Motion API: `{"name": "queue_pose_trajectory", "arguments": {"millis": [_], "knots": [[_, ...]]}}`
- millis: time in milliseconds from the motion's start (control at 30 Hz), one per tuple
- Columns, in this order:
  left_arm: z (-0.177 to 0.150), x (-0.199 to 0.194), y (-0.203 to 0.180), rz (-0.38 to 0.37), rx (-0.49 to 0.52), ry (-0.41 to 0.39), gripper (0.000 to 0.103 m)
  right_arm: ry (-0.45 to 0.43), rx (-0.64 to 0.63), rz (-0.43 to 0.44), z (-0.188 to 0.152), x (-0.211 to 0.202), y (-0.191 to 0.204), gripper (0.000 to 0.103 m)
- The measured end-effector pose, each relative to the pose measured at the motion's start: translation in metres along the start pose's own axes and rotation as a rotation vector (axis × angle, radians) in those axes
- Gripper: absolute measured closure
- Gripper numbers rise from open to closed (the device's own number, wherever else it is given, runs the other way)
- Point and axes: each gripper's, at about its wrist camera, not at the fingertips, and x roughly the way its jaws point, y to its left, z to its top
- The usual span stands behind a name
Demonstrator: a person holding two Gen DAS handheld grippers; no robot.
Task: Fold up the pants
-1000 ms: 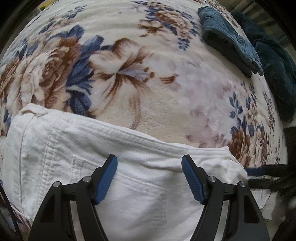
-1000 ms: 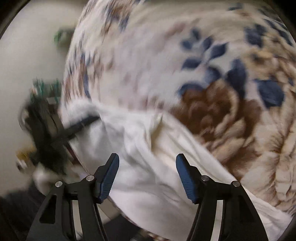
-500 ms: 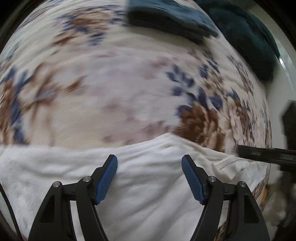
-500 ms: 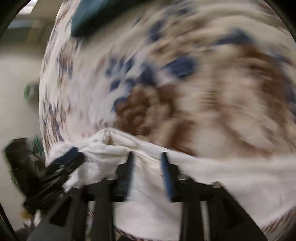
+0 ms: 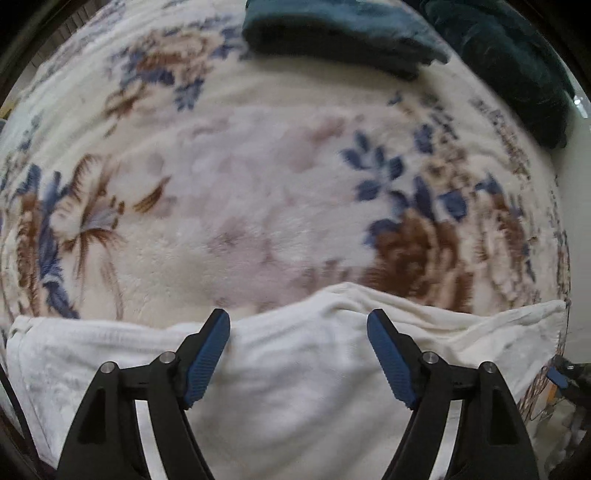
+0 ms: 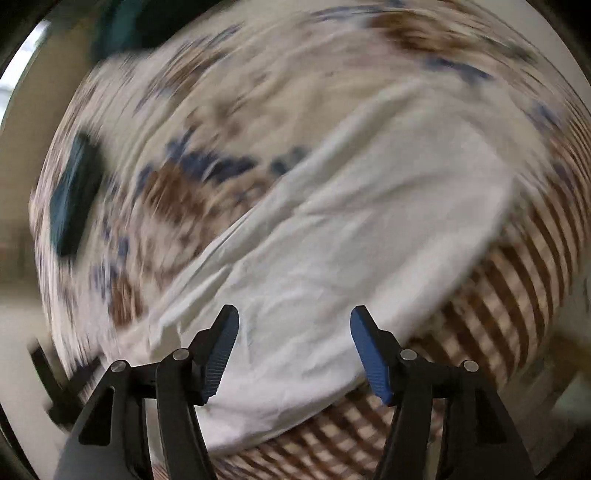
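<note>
Floral plush covered the whole working surface, a cream blanket [image 5: 258,206] printed with brown and blue blooms; at its far edge lay a folded teal towel [image 5: 343,33], and a darker teal cloth [image 5: 517,66] was bunched at the far right corner, just beside the towel. White pants [image 5: 295,387] lay spread along the near edge of the blanket in the left wrist view, their upper hem rising in a soft ridge near the middle and running out to a frayed corner at the right; the left gripper [image 5: 298,350] hung over them with its blue-padded jaws spread wide and nothing between them, whether the pads touched the cloth could not be told. Seen from the right wrist, much blurred, the pants [image 6: 351,229] stretched as a long pale band diagonally from the near left toward the far right, with a brown-and-cream checked cloth [image 6: 498,314] showing beneath the blanket's near edge on the right; the right gripper [image 6: 294,343] was likewise parted wide and gripping nothing, poised above the near end of the pants; a dark blue-tipped shape [image 6: 74,195] at the left was too smeared to identify.
</note>
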Motion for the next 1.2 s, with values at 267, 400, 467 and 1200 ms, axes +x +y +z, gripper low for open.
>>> {"name": "queue_pose_trajectory", "arguments": {"millis": [267,400,467,1200], "knots": [[-0.028,-0.021,-0.011,0.110,-0.043,-0.070,0.027,0.200,-1.125,-0.007,-0.019,0.064,0.204,0.037],[-0.045,-0.014,0.000,0.142,-0.137,-0.050,0.027,0.347,-1.380,-0.047,-0.040,0.106,0.230,0.060],[-0.053,-0.014,0.005,0.155,-0.175,-0.049,0.027,0.373,-1.427,-0.095,-0.043,0.125,0.229,0.093],[-0.157,-0.016,-0.015,0.034,-0.287,0.042,0.027,0.461,-0.325,0.298,-0.029,0.055,0.068,0.049]]}}
